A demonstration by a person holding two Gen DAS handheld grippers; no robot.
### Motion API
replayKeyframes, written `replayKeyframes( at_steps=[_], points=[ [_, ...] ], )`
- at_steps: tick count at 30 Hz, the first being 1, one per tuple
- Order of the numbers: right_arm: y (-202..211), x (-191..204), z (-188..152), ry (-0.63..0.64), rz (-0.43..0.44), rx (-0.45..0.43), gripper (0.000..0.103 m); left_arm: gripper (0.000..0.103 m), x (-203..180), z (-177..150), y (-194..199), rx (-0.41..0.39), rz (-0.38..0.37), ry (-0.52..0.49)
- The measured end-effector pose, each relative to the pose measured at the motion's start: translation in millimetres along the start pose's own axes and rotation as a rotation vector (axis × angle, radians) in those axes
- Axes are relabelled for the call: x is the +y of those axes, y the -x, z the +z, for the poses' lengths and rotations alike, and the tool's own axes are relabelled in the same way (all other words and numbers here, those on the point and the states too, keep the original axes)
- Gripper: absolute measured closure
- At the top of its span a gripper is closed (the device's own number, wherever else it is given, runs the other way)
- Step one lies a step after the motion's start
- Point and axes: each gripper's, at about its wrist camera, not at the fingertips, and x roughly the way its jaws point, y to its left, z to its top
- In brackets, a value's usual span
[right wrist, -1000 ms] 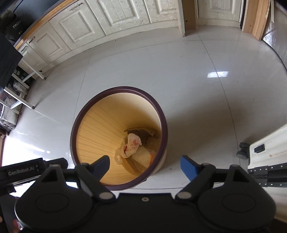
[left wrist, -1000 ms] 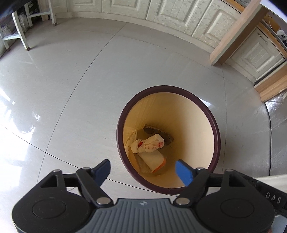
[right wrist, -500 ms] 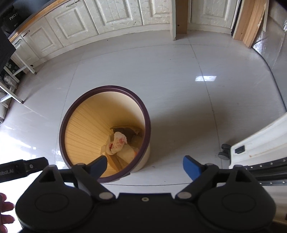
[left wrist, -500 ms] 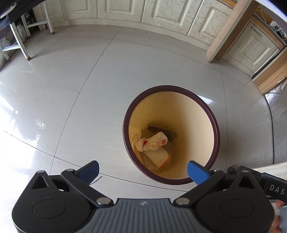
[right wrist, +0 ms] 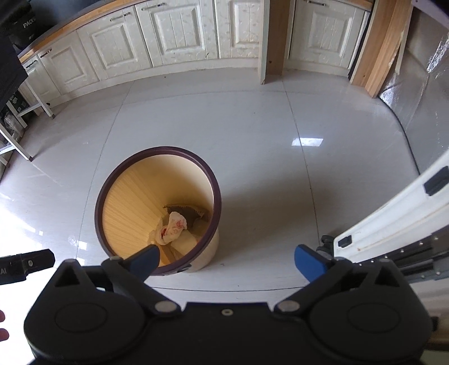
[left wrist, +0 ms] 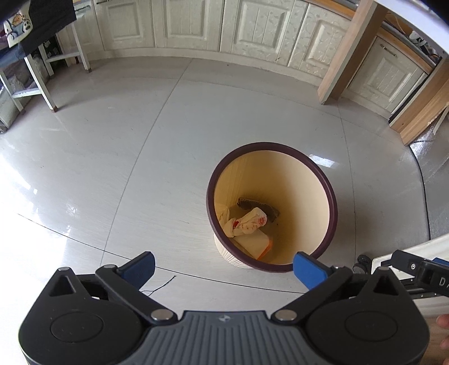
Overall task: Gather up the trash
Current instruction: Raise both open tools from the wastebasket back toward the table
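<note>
A round waste bin with a dark purple rim (left wrist: 280,146) (right wrist: 157,150) stands on the tiled floor. Inside lie a crumpled white bag with red print (left wrist: 249,221) (right wrist: 174,227), a white and orange packet (left wrist: 254,244) and a dark brown scrap (left wrist: 258,206) (right wrist: 185,210). My left gripper (left wrist: 224,269) is open and empty, held high above the floor just short of the bin. My right gripper (right wrist: 227,259) is open and empty, high and to the bin's right.
White cabinet doors (left wrist: 190,25) (right wrist: 174,33) line the far wall, with wooden posts (left wrist: 345,56) (right wrist: 276,39). A white table's legs (left wrist: 47,92) stand at the left. A white wheeled unit (right wrist: 407,219) stands at the right. A thin dark wire (left wrist: 160,286) lies on the floor.
Both grippers have risen and pulled back from the bin, which now looks smaller. The left jaws have opened wider. The trash in the bin has not moved.
</note>
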Motion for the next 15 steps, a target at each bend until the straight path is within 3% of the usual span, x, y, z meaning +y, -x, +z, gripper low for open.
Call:
replayKeyframes(
  at_steps=[15],
  points=[
    [87.9, 13.2, -18.9, 0.072, 0.010, -0.123, 0.000, 0.000, 11.4, -35.1, 86.7, -0.125, -0.022, 0.019]
  ],
)
